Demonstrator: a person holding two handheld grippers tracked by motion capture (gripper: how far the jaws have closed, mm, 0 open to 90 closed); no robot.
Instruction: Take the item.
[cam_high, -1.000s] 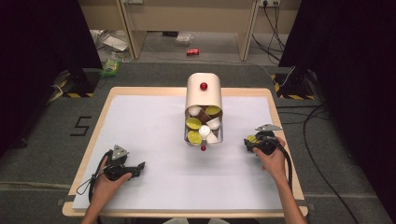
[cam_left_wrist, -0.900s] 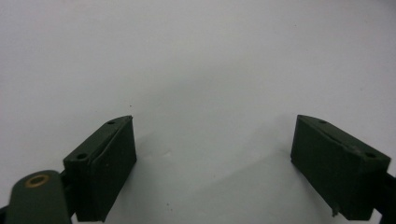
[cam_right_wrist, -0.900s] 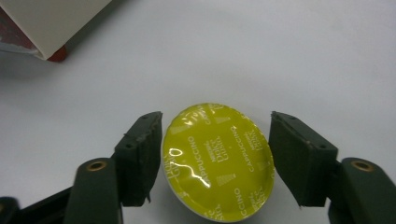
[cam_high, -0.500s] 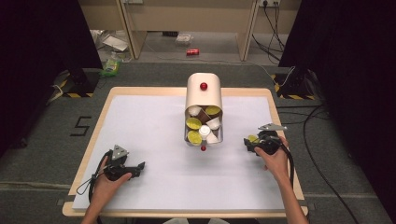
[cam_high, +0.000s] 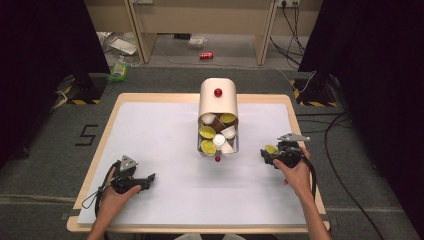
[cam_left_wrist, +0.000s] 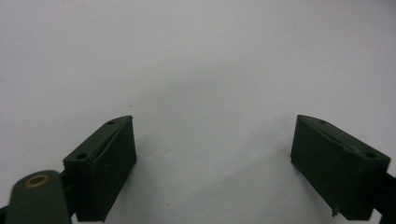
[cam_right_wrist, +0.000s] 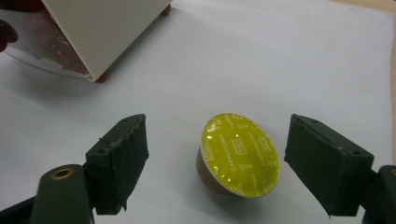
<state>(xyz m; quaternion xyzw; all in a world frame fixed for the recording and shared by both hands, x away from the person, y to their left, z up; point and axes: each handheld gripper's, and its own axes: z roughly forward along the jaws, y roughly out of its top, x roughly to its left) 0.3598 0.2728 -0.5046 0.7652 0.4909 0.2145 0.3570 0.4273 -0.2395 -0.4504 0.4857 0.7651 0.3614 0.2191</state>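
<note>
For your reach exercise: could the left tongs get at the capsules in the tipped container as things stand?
Probably yes: the left tongs stand open and unladen, and bare white table cover lies between them and the container's open mouth of capsules.

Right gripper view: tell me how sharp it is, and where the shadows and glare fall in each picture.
Right gripper view: the yellow-lidded capsule is fairly sharp, its lettering partly readable, with a soft sheen; the black jaws look blurred. Left gripper view: soft grey shadows lie on the white sheet beside the jaws. High view: the table is evenly lit, the side backdrops nearly black, the dispenser slightly overexposed.
</note>
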